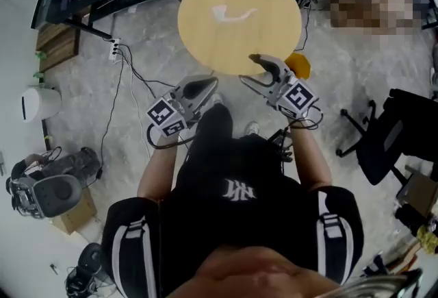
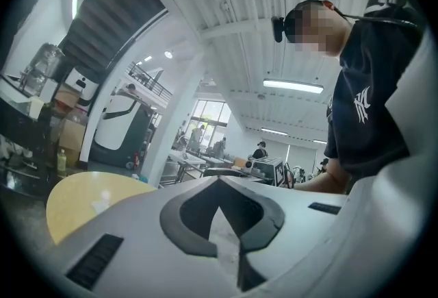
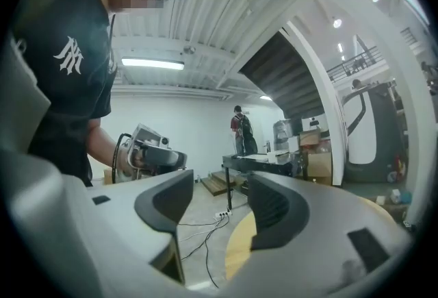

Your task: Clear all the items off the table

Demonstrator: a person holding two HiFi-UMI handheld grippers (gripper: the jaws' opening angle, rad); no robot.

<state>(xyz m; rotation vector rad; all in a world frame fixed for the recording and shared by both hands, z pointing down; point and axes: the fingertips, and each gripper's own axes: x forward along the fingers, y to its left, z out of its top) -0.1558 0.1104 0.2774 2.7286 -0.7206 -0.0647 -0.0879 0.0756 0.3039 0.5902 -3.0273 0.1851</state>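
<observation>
The round yellow table (image 1: 239,19) stands just ahead of me, and its top shows only a pale glare. My left gripper (image 1: 211,82) hangs off the table's near left edge over the floor. Its jaws are shut with nothing between them, and the tips meet in the left gripper view (image 2: 220,185). My right gripper (image 1: 248,68) sits at the table's near edge with its jaws open and nothing in them. In the right gripper view (image 3: 220,188) the gap shows floor, cables and the table's rim (image 3: 241,249). The left gripper (image 3: 147,153) appears there too, in a hand.
An orange object (image 1: 299,65) lies on the floor under the table's right side. A power strip with cables (image 1: 114,50) trails at the left. A black office chair (image 1: 383,139) stands at the right. A white appliance (image 1: 37,103) and grey gear (image 1: 44,187) sit far left.
</observation>
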